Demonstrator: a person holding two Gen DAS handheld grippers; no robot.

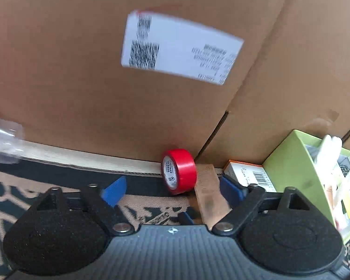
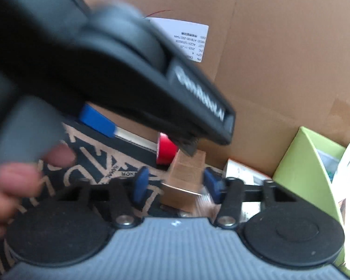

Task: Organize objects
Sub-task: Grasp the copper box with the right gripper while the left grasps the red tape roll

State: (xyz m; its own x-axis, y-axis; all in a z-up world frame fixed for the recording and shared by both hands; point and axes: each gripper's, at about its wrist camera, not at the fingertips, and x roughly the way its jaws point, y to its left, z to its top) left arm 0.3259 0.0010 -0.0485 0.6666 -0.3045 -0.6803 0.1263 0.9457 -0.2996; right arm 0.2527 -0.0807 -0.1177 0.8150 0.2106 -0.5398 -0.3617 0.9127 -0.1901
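Note:
A wooden block (image 1: 207, 193) lies on the patterned mat (image 1: 151, 205), next to a red tape roll (image 1: 179, 171) standing on its edge. My left gripper (image 1: 172, 190) is open, its blue fingers either side of the roll and the block, touching neither. In the right wrist view the wooden block (image 2: 186, 177) lies between the blue fingers of my right gripper (image 2: 176, 185). A gap shows on the block's left side, so this gripper is open around it. The left tool crosses this view above the block, one blue pad (image 2: 96, 121) showing. It hides part of the red roll (image 2: 165, 149).
A big cardboard box (image 1: 81, 70) with a white label (image 1: 179, 46) stands as a wall just behind the objects. At the right are a small barcoded carton (image 1: 247, 172) and a green box (image 1: 291, 163) of white items. A person's hand (image 2: 18, 182) is at the left.

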